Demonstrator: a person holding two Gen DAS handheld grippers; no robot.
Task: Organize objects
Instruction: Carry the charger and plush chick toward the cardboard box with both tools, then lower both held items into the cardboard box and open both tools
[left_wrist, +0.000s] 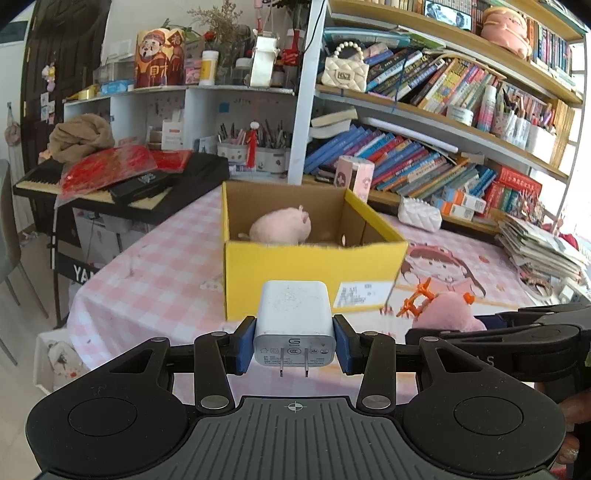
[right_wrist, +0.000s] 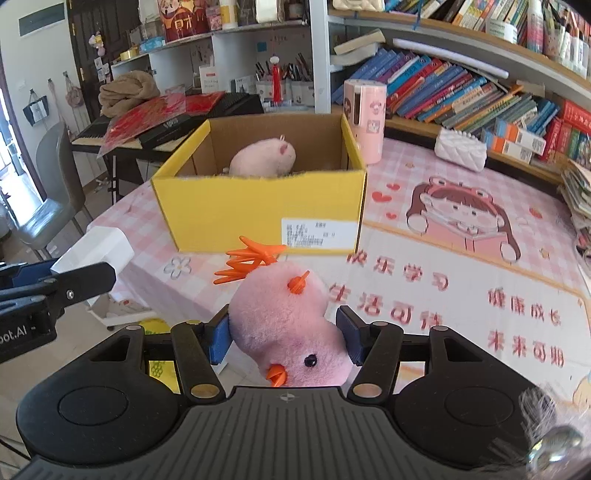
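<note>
Room: cluttered study; bookshelves (left_wrist: 443, 122) packed with leaning books rise ahead of both my grippers and to their right, and a black keyboard (left_wrist: 122, 184) under red packets stands ahead to the left.
Surface: table under a pink checked tablecloth (right_wrist: 461, 266) printed with a cartoon girl and red Chinese characters; it lies below and ahead of my grippers.
Left gripper: my left gripper (left_wrist: 294, 338) pinches a white charger (left_wrist: 294, 321) between its blue pads (left_wrist: 246, 341). Its two metal prongs point back toward me.
Right gripper: my right gripper (right_wrist: 284, 338) squeezes a pink plush chick (right_wrist: 286, 325) between its blue pads (right_wrist: 221, 339). Its orange beak and black eye face me, and its orange plastic feet stick out forward, away from me.
Box: an open yellow cardboard box (right_wrist: 258, 210) sits on the table straight ahead of both grippers, with a white shipping label on its near wall.
Inside the box: a pale pink plush toy (right_wrist: 264, 157) rests on the floor of the box, partly hidden by the near wall.
Beyond the box: a pink cartoon-printed canister (right_wrist: 364, 118) stands just past the box's far right corner, and a white quilted pouch (right_wrist: 460, 149) lies farther right, near the lowest shelf.
Grippers together: in the right view, my left gripper shows at the left edge, holding its white charger beside the chick, the two apart.
</note>
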